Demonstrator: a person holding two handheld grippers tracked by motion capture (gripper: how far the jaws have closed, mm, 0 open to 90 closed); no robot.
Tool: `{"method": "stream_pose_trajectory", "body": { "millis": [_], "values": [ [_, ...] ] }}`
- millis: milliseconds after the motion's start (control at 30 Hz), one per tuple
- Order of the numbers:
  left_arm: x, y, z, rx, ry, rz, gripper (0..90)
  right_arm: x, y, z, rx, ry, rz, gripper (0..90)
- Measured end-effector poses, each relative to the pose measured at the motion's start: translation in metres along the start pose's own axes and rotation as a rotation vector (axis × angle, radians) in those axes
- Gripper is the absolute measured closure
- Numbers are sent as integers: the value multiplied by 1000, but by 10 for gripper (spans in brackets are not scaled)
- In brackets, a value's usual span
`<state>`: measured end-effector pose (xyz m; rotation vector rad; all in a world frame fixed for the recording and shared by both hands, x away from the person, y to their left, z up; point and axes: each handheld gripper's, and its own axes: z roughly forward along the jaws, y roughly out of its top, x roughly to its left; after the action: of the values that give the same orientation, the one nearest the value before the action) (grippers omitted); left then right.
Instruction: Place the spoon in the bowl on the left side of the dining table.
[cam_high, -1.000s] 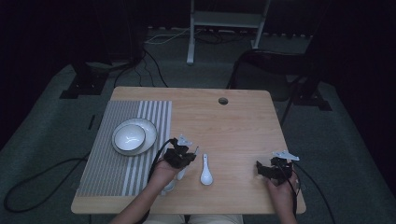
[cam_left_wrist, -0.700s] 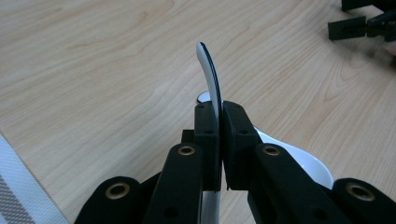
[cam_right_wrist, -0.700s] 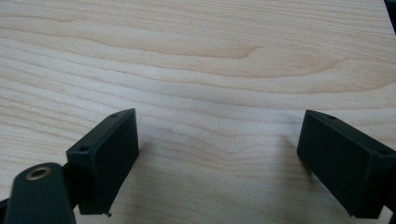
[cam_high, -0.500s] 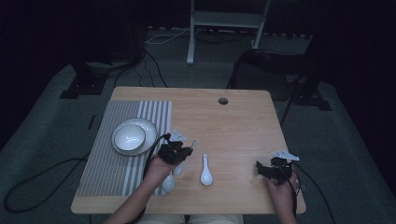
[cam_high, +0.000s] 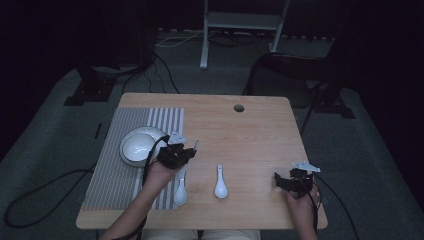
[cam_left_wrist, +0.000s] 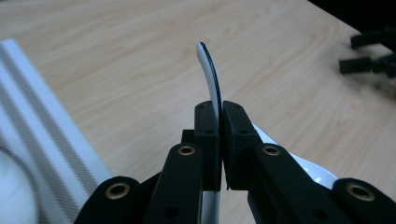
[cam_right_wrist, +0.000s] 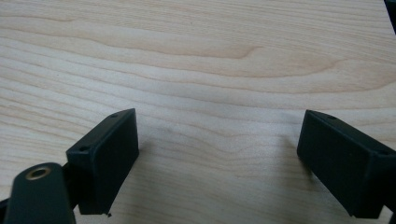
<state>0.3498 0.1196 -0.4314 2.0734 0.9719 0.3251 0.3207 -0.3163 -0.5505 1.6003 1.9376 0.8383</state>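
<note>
Fingers (cam_left_wrist: 208, 135) of the left gripper (cam_high: 192, 148) were clamped tight on a white spoon's (cam_left_wrist: 211, 77) handle — its bowl (cam_high: 180, 194) hung over the mat (cam_high: 107, 170) edge, partly hidden by the hand. Another spoon (cam_high: 220, 184) lay mid-table; the right gripper (cam_high: 279, 181) gaped empty near the table's (cam_high: 250, 135) right edge — open wood ahead.

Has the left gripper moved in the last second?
Yes. The left gripper, shut on a spoon, went up the high view toward the bowl.
</note>
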Motion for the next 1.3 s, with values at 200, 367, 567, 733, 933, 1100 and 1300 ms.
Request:
{"method": "stream_pose_trajectory", "body": {
  "millis": [200,367,567,733,933,1100,1300],
  "values": [
    [14,3,-15,-27,29,-22,856,0,0,0,0,0,1,120],
    [30,6,-33,-50,63,-33,856,0,0,0,0,0,-1,120],
    [51,5,-51,-81,105,-71,856,0,0,0,0,-1,1,120],
    [69,0,-58,-111,124,-133,855,0,0,0,0,-1,0,120],
    [94,-7,-65,-119,169,-178,855,0,0,0,0,-1,1,120],
    [114,-14,-66,-123,194,-211,856,0,0,0,0,-2,3,120],
    [130,-25,-56,-105,208,-254,855,0,0,0,0,-3,3,120]
  ]
}}
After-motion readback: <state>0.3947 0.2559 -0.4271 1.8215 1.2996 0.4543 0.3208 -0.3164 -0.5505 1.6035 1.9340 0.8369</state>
